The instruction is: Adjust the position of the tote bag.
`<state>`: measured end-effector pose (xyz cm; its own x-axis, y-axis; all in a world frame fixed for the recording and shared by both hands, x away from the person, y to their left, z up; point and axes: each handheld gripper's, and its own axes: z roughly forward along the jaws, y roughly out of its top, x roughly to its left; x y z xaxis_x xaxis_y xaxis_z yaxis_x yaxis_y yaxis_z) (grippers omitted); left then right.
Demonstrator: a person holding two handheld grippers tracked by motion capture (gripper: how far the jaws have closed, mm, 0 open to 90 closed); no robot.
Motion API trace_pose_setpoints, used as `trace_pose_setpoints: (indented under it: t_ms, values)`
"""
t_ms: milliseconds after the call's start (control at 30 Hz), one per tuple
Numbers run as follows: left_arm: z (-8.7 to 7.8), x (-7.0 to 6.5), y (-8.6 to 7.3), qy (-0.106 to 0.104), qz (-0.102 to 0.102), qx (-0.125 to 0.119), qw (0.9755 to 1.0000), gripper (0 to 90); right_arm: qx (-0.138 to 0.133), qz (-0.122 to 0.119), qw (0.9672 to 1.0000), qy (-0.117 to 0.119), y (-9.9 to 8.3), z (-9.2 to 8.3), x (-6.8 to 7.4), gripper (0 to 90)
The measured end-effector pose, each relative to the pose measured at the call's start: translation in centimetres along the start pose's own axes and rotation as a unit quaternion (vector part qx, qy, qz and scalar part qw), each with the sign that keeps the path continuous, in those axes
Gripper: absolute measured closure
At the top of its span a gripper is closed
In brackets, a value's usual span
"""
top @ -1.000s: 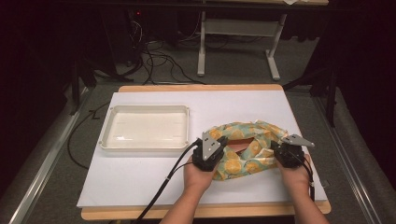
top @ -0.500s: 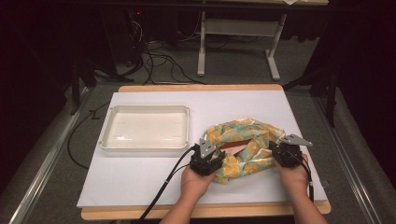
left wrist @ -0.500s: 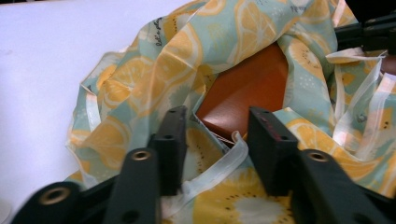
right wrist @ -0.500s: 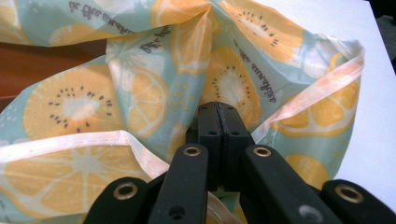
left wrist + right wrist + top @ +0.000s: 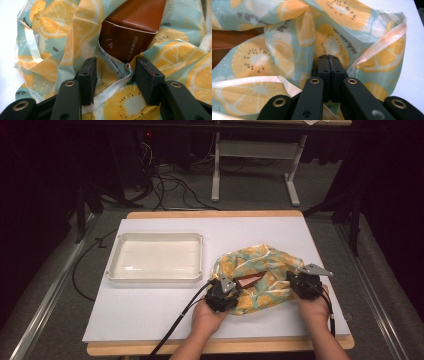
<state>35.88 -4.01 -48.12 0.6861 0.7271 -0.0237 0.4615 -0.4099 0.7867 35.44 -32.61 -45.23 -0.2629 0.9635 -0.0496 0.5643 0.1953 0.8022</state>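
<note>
Bag [image 5: 260, 277] dragged nearer, right claw [image 5: 328, 62] pinching it

Printed code on the brown carton, faint script on the bag

On the brown carton [image 5: 130, 37], on the end panel just above the bag's white hem, runs a white stamped string starting "2025" and ending with what looks like a time; its remaining characters are too small to be sure of. The fruit-print bag [image 5: 287, 37] carries small dark cursive words beside its citrus slices, illegible.
</note>
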Motion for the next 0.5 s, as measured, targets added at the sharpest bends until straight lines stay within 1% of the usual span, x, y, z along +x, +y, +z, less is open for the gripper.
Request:
trace_pose_setpoints:
  t_ms: [67,100,133,167,233,267,300,333,367,400,433,467,500]
  values:
    - [0.1,0.1,0.0,-0.002,-0.002,0.002,1.0,52.9,-0.015,0.008,0.9999,0.002,0.2,-0.6,-0.1,89.6]
    - [0.1,0.1,0.1,-0.001,-0.003,0.0,1.0,52.7,-0.023,0.007,0.9997,-0.001,0.4,-0.9,-0.1,89.6]
    - [0.1,0.2,0.1,0.001,-0.001,-0.001,1.0,52.3,-0.039,0.005,0.9992,0.003,0.8,-1.5,0.0,89.5]
    - [0.1,0.2,0.1,0.001,-0.001,-0.002,1.0,51.8,-0.05,0.01,0.9986,0.011,1.2,-1.9,0.2,89.1]
    - [0.1,0.4,0.1,0.0,-0.002,-0.003,1.0,50.6,-0.07,0.003,0.9972,0.026,2.1,-2.5,0.9,88.7]
    - [0.1,0.4,0.1,-0.001,-0.004,-0.003,1.0,50.3,-0.077,-0.007,0.9963,0.039,2.8,-2.7,1.6,88.4]
    - [0.1,0.5,0.1,-0.001,-0.003,-0.004,1.0,50.0,-0.079,-0.018,0.9956,0.046,3.2,-2.7,2.2,88.4]
    - [0.1,0.5,0.2,0.0,-0.002,-0.003,1.0,49.8,-0.078,-0.031,0.9948,0.058,3.6,-2.3,2.9,88.4]
    - [0.2,0.5,0.2,0.001,-0.001,-0.003,1.0,49.8,-0.064,-0.041,0.9948,0.068,4.0,-1.7,3.6,88.1]
    - [0.2,0.6,0.2,0.001,-0.001,-0.002,1.0,49.7,-0.043,-0.058,0.9946,0.074,4.2,-0.8,4.1,88.2]
    - [0.2,0.6,0.3,0.001,-0.001,-0.001,1.0,49.6,-0.027,-0.062,0.995,0.074,4.3,0.1,4.5,88.2]
    - [0.2,0.6,0.3,0.001,-0.001,-0.002,1.0,49.5,-0.015,-0.064,0.9952,0.073,4.5,1.1,4.5,88.2]
    - [0.3,0.6,0.3,0.002,0.0,-0.001,1.0,49.5,-0.012,-0.061,0.9957,0.069,4.7,1.7,4.4,88.4]
